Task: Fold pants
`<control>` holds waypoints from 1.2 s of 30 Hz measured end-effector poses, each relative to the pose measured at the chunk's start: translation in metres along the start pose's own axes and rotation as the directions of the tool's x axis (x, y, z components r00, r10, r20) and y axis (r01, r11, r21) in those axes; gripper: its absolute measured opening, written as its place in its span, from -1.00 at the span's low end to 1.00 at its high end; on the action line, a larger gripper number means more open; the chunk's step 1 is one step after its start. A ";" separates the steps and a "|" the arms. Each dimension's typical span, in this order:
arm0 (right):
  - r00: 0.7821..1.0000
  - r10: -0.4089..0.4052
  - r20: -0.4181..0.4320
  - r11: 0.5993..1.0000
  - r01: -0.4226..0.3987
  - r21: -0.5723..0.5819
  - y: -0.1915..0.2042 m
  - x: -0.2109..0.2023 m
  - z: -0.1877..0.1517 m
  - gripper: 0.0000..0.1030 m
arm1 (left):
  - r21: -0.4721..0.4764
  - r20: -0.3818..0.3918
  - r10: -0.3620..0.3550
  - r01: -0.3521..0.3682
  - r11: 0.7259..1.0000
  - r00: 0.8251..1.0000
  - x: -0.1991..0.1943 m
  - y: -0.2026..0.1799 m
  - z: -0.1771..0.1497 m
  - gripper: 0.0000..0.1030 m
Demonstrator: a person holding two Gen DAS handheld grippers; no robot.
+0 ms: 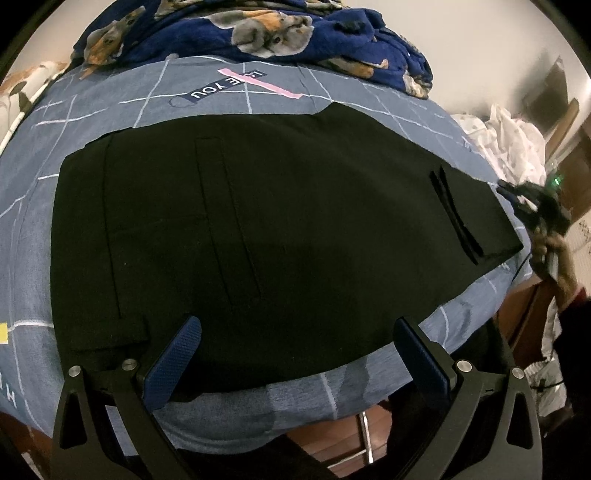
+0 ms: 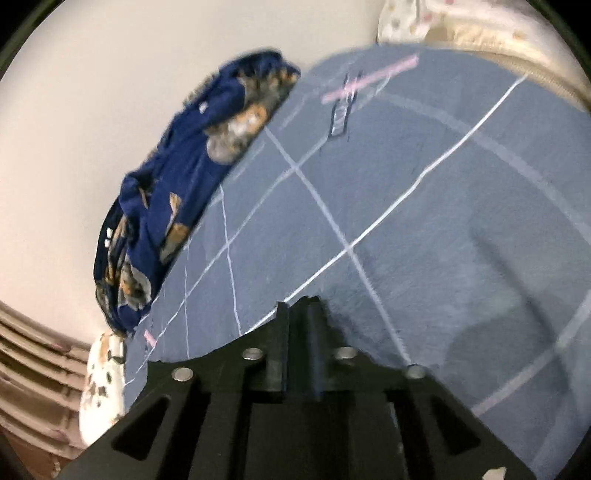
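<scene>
Navy animal-print blanket [image 1: 258,33] bunched on grey-blue bedsheet [image 1: 258,99].

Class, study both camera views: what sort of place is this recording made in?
Probably a bedroom: black pants lie on a bed with a grid-patterned blue sheet, a rumpled fleece blanket behind, and wooden furniture nearby.

On the far part of the blue-grey grid-patterned bedsheet [image 1: 258,99] a dark printed strip [image 1: 225,85] reads, upside down, "LOVE YOU" — a pink bar crosses the middle letters. Near the sheet's left edge stands a lone pale "H" [image 1: 11,397] — nothing else is legible.
</scene>
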State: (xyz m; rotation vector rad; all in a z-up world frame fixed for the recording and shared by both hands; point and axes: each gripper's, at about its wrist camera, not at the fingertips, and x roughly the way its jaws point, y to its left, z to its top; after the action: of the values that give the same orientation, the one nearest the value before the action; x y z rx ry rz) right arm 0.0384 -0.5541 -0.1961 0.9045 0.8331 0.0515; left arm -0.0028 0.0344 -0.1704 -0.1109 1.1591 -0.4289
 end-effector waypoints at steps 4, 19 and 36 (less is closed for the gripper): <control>0.993 0.117 0.011 0.992 -0.117 -0.054 0.003 -0.025 -0.025 -0.67 | -0.028 0.010 -0.038 0.038 0.999 0.999 -0.004 0.003 0.001 1.00; 0.995 0.086 -0.045 0.982 -0.093 -0.167 0.013 -0.043 -0.071 -0.24 | -0.005 0.107 -0.014 0.015 1.000 0.994 -0.042 -0.006 0.009 0.99; 0.967 -0.034 -0.254 0.816 -0.120 -0.565 0.190 0.013 -0.178 -0.08 | 0.025 0.168 0.341 -0.350 0.936 0.925 -0.056 0.024 0.014 0.99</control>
State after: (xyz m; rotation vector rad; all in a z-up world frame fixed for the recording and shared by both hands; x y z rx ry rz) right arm -0.0147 -0.3084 -0.1285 0.3364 0.9612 0.4498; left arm -0.0017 0.0759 -0.1237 0.1055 0.9814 -0.1338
